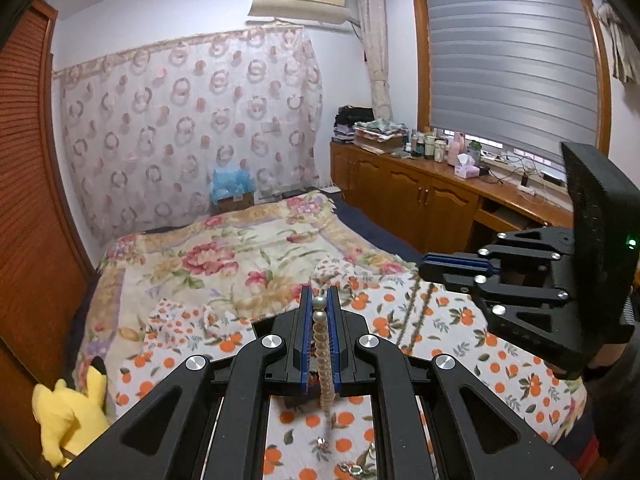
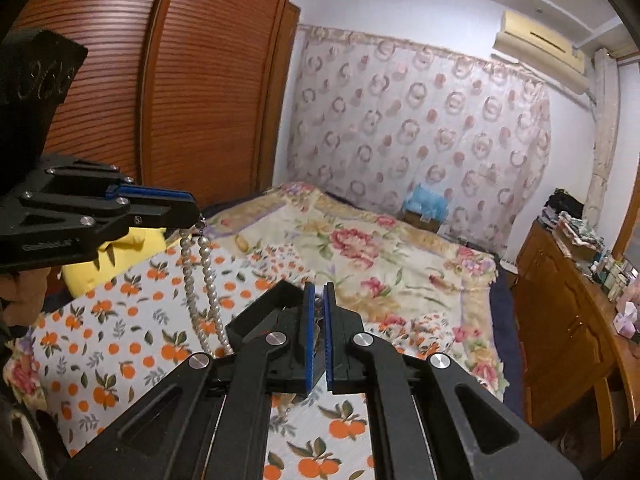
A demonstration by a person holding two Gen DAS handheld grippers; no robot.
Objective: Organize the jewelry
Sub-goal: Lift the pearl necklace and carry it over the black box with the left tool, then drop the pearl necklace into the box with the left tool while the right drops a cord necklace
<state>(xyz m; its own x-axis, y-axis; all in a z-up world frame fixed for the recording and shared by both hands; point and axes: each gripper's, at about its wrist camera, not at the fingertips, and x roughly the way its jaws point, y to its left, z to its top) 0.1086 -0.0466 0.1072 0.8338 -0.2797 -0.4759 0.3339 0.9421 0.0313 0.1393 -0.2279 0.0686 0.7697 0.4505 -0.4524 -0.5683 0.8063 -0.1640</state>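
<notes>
Pearls: we pinch pearl necklace point(image 1: 320, 332) between left fingers point(image 1: 319, 300), rest hanging limp below over bed point(image 1: 400, 320). Right fingers point(image 2: 319, 300) pressed on small dark piece, unclear what. We judge strand light, slippery, floppy; hold near clasp.

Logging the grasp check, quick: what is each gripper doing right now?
Left gripper: shut on the white pearl bead necklace.
Right gripper: shut on a small dark item, too hidden to identify.

Floral-quilted bed point(image 1: 224, 264), wooden cabinets point(image 1: 404, 196), blinded window point(image 1: 508, 68).
</notes>
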